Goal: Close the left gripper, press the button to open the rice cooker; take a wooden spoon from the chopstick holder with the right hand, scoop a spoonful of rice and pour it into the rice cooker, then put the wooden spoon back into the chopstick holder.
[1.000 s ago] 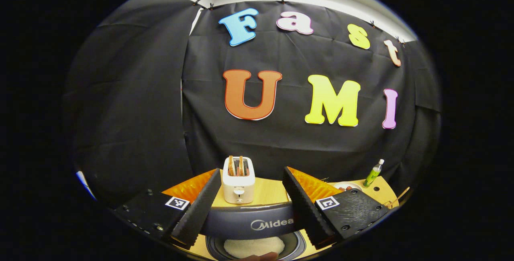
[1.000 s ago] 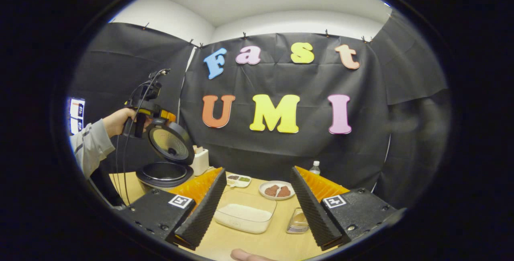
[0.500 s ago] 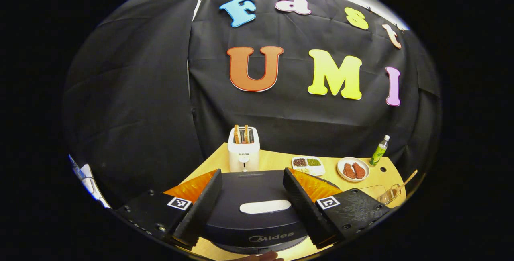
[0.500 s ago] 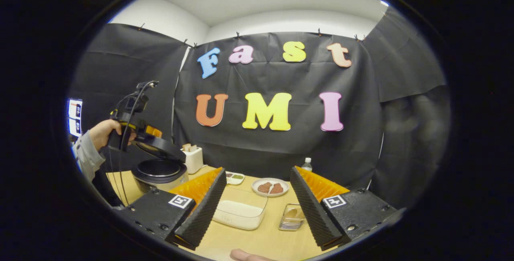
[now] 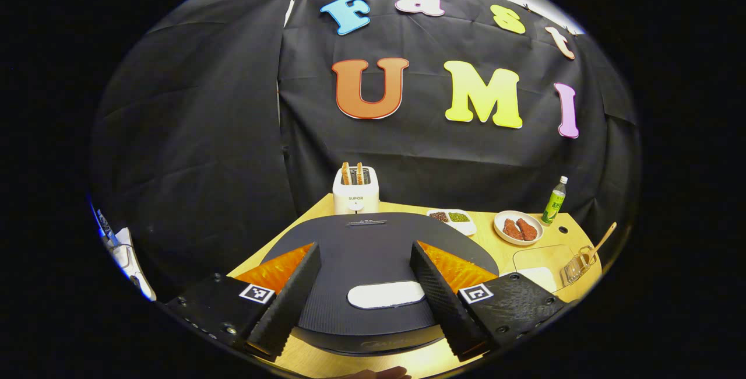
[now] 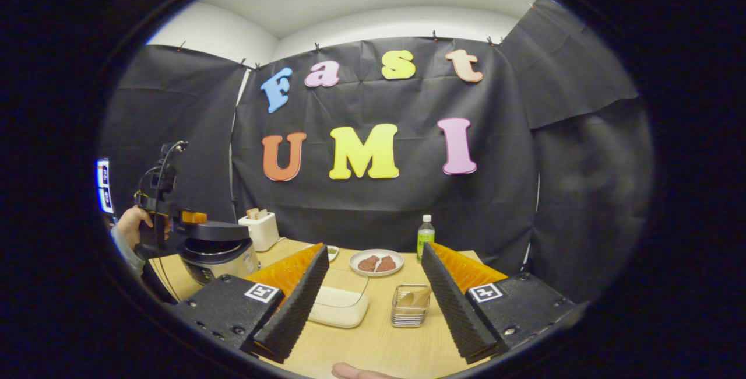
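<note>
Black ribbed fingers of the left gripper (image 5: 364, 300) stand spread apart over the rice cooker (image 5: 373, 274), gripping nothing; its dark lid sits down flat, pale oval panel (image 5: 386, 295) between the fingers; whether a finger touches the lid, can't tell. Right gripper (image 6: 373, 303) also released, empty, hovering over the near edge of the wooden table (image 6: 379, 344); rice container (image 6: 341, 303) and wire chopstick holder (image 6: 410, 306) just ahead of it, wooden spoon (image 5: 597, 244) standing in the holder near the table's right edge.

Judgement: lid shut and spoon in the holder, so scoop-and-return looks done; task reads as essentially complete. Next move only calls for lifting the left gripper clear of the lid without snagging the button.

Farther back: divided dish of beans (image 5: 451, 218), plate of brown pieces (image 6: 376, 262), green bottle (image 6: 426, 238), white toaster (image 5: 355, 191) at the far edge. Black cloth walls, white ceiling with a light panel above.
</note>
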The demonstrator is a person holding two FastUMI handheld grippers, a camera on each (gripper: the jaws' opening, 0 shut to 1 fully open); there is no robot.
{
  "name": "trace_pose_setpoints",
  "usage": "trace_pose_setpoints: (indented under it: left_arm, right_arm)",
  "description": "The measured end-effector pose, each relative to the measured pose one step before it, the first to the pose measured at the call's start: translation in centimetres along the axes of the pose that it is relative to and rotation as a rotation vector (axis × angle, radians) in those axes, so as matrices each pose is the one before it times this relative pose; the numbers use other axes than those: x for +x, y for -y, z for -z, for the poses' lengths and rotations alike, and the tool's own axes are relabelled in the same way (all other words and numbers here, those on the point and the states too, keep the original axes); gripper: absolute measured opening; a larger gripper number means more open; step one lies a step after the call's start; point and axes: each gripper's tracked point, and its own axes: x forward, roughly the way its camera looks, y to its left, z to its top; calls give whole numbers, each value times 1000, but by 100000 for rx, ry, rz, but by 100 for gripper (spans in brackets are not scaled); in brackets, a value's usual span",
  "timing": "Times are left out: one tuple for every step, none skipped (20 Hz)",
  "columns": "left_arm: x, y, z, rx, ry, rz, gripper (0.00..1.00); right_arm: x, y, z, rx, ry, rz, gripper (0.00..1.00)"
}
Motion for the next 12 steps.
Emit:
trace_pose_setpoints:
  left_arm:
    - [64, 22, 421, 357, -112, -37, 100]
    - [20, -6, 495, -146, -235, -179, 100]
    - [-110, -47, 519, 115, -628, -274, 100]
    - [-39, -21, 585, 300, -658, -354, 100]
    - [14, -9, 455, 379, -106, -329, 100]
    - [-21, 35, 351, 166, -286, -183, 100]
    - [-56, 99, 327, -9, -56, -83, 100]
    - [-96, -33, 278, 24, -35, -47, 100]
    - [-207, 14, 191, -186, 617, -183, 100]
    - [-195, 11, -173, 29, 1474, -47, 100]
    - [-89, 77, 216, -206, 649, -309, 100]
    - [-284, -22, 17, -298, 1077, -583, 100]
  right_arm:
    - [108, 404, 94, 528, -229, 501, 100]
    - [87, 245, 171, 511, -290, 657, 100]
    - [111, 261, 227, 355, -559, 569, 100]
    - [68, 115, 216, 411, -499, 349, 100]
    - [133, -60, 66, 223, -377, -88, 100]
    - [44, -100, 30, 264, -241, -226, 100]
    - [228, -141, 97, 267, -398, -326, 100]
    - [26, -210, 99, 202, -360, -292, 100]
    - [-25, -165, -1, -122, -64, -266, 100]
    - [58, -148, -21, -485, 43, -111, 100]
    - [152, -28, -2, -496, -22, 129, 100]
    - [169, -62, -57, -206, -21, 135, 100]
